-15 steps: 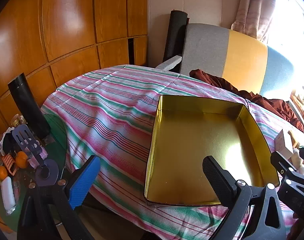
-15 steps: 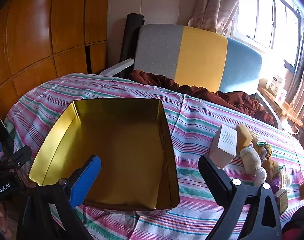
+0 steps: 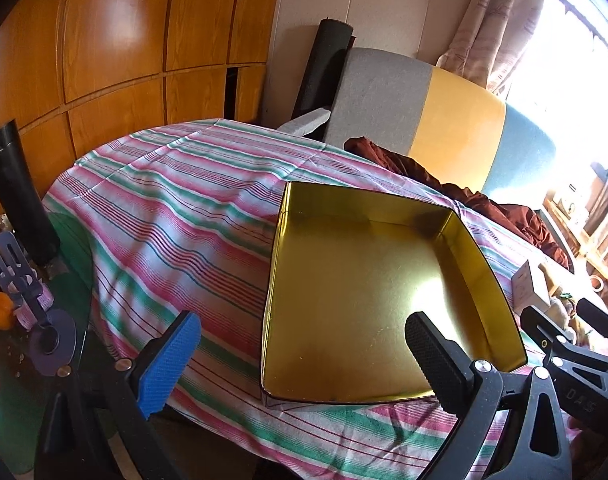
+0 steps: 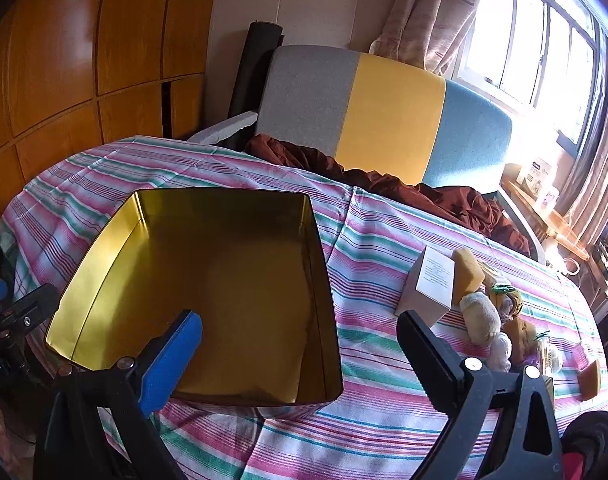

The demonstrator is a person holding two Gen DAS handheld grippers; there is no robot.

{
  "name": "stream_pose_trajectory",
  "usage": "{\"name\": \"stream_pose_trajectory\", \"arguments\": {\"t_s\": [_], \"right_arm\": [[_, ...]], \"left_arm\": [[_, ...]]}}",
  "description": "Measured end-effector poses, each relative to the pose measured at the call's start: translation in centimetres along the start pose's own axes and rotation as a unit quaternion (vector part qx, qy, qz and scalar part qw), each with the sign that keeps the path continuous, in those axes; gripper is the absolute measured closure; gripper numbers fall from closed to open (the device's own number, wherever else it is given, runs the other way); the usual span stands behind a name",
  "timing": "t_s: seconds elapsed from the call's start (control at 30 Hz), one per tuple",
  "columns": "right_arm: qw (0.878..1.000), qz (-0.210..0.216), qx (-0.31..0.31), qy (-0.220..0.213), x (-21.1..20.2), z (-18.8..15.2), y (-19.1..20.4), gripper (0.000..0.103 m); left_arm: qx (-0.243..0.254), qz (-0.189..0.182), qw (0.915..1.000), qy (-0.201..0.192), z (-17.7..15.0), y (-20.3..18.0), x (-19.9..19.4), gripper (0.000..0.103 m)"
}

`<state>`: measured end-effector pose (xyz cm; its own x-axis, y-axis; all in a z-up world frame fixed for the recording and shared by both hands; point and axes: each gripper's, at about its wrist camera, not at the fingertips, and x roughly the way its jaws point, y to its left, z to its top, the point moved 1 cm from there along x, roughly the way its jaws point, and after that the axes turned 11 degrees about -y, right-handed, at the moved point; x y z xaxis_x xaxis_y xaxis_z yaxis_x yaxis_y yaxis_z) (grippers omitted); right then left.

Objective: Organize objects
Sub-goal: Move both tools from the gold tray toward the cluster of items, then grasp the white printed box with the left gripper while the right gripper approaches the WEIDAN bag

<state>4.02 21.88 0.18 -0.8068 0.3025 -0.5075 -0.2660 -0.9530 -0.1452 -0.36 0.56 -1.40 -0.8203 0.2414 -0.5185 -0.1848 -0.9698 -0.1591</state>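
Both tongs, left (image 3: 300, 360) and right (image 4: 300, 356), gape wide and empty above the gold tin (image 4: 208, 280) near the desk's (image 4: 383, 432) front edge.

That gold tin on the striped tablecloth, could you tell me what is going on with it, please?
A person holds two grippers over the table, both with jaws open and holding nothing. The gold tin sits empty on the striped tablecloth. A white box, sponges and soft toys wait beside it, nearest the right gripper; the left gripper hovers at the tin's near edge.
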Motion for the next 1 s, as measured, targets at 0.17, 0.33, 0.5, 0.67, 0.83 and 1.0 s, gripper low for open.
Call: {"name": "stream_pose_trajectory", "arguments": {"t_s": [0.17, 0.33, 0.5, 0.67, 0.83, 1.0], "right_arm": [[1.000, 0.000, 0.007, 0.005, 0.2, -0.4, -0.7, 0.003], [1.000, -0.005, 0.020, 0.013, 0.8, -1.0, -1.9, 0.003], [0.999, -0.021, 0.038, 0.014, 1.3, -1.3, -4.6, 0.003], [0.996, -0.050, 0.071, 0.017, 1.7, -2.1, -9.4, 0.003], [0.989, -0.091, 0.113, 0.036, 2.4, -2.6, -16.2, 0.003], [0.978, -0.134, 0.156, 0.046, 2.3, -2.1, -24.8, 0.003]], "left_arm": [[0.002, -0.019, 0.9997, 0.012, -0.5, -0.5, 0.3, 0.000], [0.016, -0.039, 0.9991, 0.007, -0.5, -1.9, -0.2, 0.000], [0.046, -0.055, 0.9974, 0.004, -0.2, -4.0, -0.2, 0.000], [0.069, -0.096, 0.9929, 0.011, 0.4, -6.9, 0.1, 0.000], [0.092, -0.140, 0.9858, 0.013, 1.6, -10.9, 0.8, 0.000], [0.125, -0.175, 0.9766, 0.010, 2.6, -16.1, 1.6, 0.000]]}}
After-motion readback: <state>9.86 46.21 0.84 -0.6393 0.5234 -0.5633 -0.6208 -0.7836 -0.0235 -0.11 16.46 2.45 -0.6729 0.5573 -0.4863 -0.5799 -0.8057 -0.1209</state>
